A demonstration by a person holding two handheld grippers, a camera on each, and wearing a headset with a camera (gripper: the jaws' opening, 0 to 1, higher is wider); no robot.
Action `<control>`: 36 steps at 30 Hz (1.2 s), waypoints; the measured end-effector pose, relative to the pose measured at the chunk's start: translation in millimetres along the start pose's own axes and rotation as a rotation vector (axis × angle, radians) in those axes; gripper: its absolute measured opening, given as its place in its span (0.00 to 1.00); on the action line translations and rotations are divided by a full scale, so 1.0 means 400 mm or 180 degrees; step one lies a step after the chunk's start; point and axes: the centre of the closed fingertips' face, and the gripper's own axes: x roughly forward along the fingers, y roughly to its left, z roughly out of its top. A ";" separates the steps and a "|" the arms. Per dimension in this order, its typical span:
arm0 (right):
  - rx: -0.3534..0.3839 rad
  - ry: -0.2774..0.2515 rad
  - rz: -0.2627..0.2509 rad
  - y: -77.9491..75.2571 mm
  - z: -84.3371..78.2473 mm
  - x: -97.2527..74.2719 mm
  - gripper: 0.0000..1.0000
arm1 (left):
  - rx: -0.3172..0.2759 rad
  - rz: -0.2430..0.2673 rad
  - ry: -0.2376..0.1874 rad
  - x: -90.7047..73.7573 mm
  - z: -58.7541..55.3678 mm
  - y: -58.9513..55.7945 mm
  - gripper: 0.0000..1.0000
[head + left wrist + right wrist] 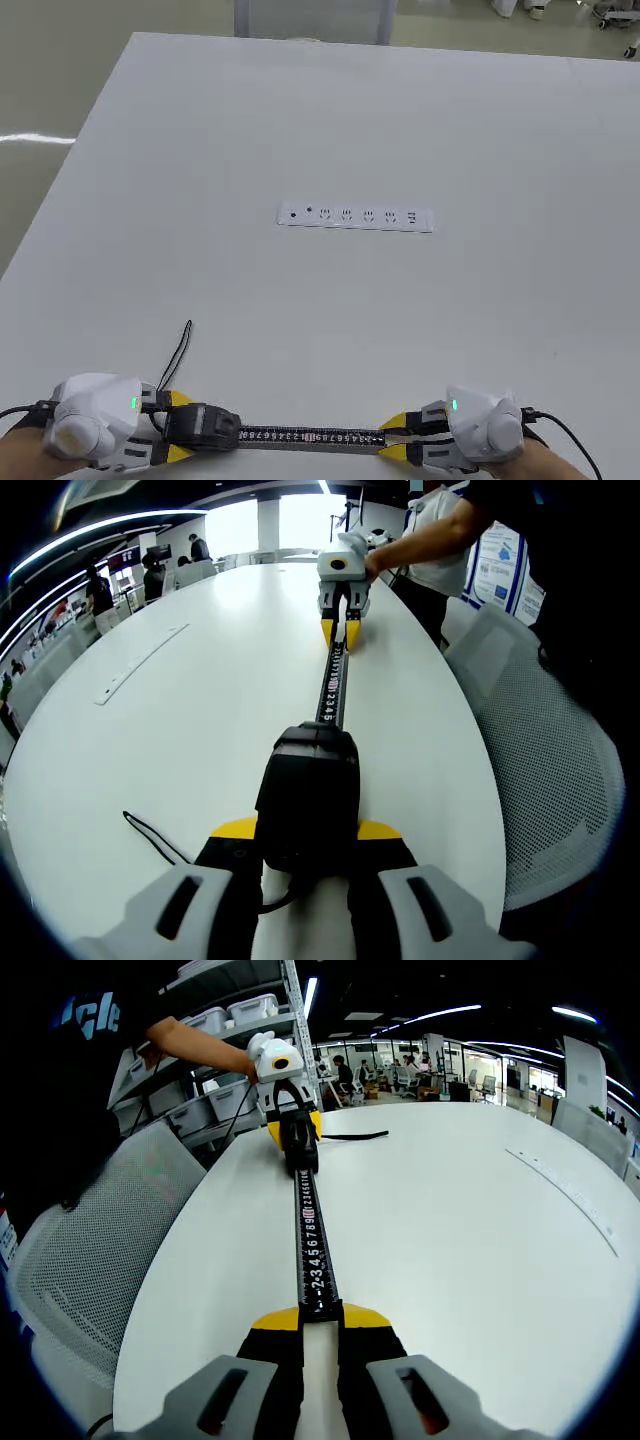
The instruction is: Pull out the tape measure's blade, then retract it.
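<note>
**Tape measure (pixel 203 427) pulled out between both tongs at the bottom edge of the head view**

The black tape measure is seen at the lower left of the head view, lying on the white worktop (pixel 400 120) close to its near edge. It is gripped at its sides by the left tongs (pixel 178 426), which are clenched on it with yellow tips above and below. In the left gripper view the tape measure (pixel 308 800) is seen at lower centre, held between the left tongs (pixel 307 829).

The blade (pixel 310 436) is extended to the right along the worktop, dark with white numerals. Its far end is pinched by the right tongs (pixel 390 437), which are clenched on it at the lower right of the head view. In the right gripper view the blade (pixel 312 1245) is seen running up the middle from the right tongs (pixel 320 1317) to the tape measure (pixel 301 1150).

A thin black strap (pixel 178 355) is seen trailing from the tape measure toward the upper left. A white power strip (pixel 355 216) is set into the worktop at mid-frame, well apart from the tape measure. A mesh chair (pixel 540 740) is seen at the right of the left gripper view.
</note>
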 end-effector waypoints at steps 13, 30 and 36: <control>0.0026 0.0025 -0.0030 -0.001 -0.022 -0.024 0.10 | 0.0009 -0.0003 0.0017 0.000 0.000 0.000 0.28; 0.0064 0.0072 -0.0074 -0.006 -0.042 -0.049 0.10 | 0.0017 -0.0008 0.0010 0.001 0.000 -0.001 0.28; 0.0086 0.0086 -0.0083 -0.009 -0.048 -0.053 0.10 | 0.0023 -0.0011 0.0010 0.001 0.002 -0.001 0.28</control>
